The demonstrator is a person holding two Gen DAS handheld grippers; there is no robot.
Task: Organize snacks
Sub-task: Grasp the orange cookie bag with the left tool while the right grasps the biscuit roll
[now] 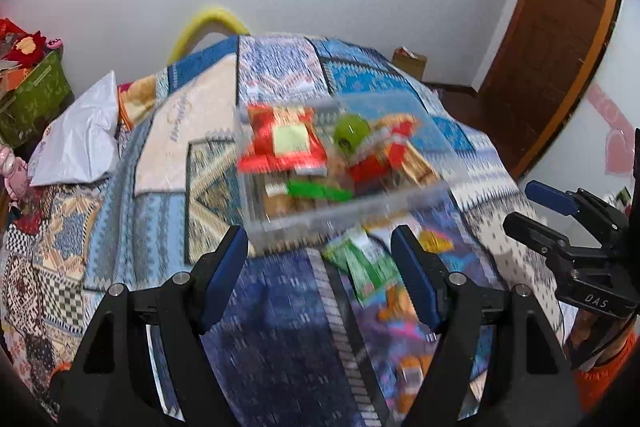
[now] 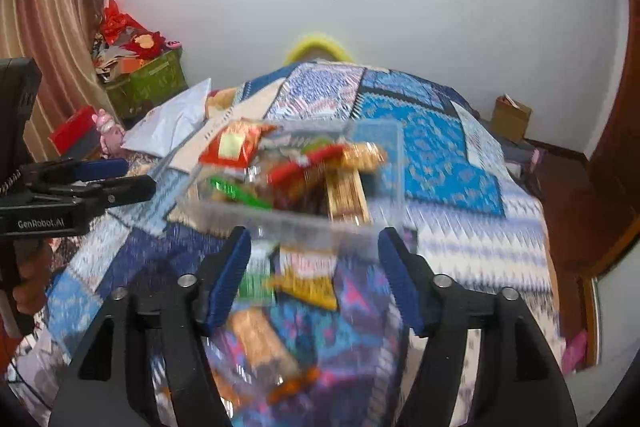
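A clear plastic box (image 1: 352,211) sits on the patchwork bed cover and holds several snack packs, red (image 1: 282,143), green and gold. It also shows in the right wrist view (image 2: 304,223). Loose snack packs lie on the cover in front of it: a green one (image 1: 366,269) and orange ones (image 2: 260,343). My left gripper (image 1: 320,247) is open and empty, just short of the box. My right gripper (image 2: 314,251) is open and empty, above the loose packs. Both views are blurred by motion.
The patchwork bed cover (image 1: 280,347) fills both views. A white bag (image 1: 80,143) and a cream cloth (image 1: 192,131) lie at the left. A green storage box (image 2: 152,83) stands by the wall. A wooden door (image 1: 552,47) is at the right.
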